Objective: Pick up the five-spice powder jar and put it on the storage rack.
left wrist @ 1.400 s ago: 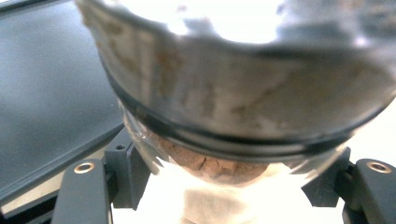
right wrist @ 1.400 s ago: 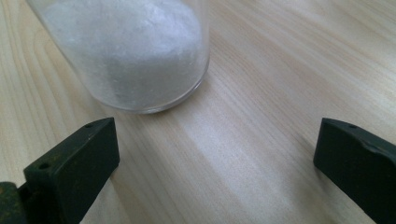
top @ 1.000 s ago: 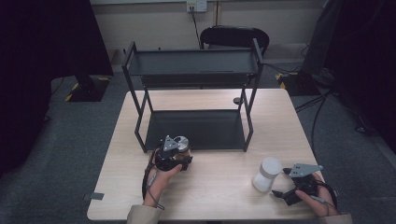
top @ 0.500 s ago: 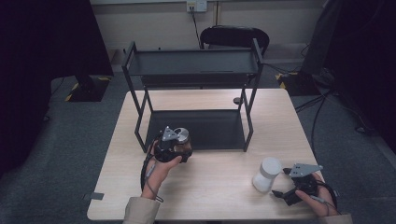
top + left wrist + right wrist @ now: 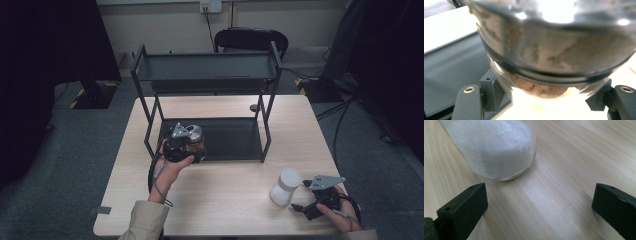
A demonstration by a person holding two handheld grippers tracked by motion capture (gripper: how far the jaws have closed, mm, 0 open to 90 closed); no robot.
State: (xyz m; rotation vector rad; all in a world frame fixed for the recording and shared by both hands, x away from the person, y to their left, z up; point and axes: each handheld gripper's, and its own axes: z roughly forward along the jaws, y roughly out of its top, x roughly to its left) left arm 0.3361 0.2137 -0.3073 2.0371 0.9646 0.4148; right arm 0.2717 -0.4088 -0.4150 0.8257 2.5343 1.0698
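Left gripper (image 5: 192,145), jaws pinching a brown-powder jar (image 5: 196,137), has advanced toward the rack's lower shelf (image 5: 230,137) at 12 o'clock; right gripper (image 5: 306,202) waits spread beside the white-powder jar (image 5: 286,186)

A two-level shelf rack (image 5: 207,75) stands on the upper half of the table (image 5: 225,210), centre frame, with a chair (image 5: 252,37) behind it. At the rack's lower front left, the left gripper (image 5: 182,145) holds a jar (image 5: 195,135). At lower right, another jar (image 5: 285,187) stands on the table, the right gripper (image 5: 305,205) just right of it.
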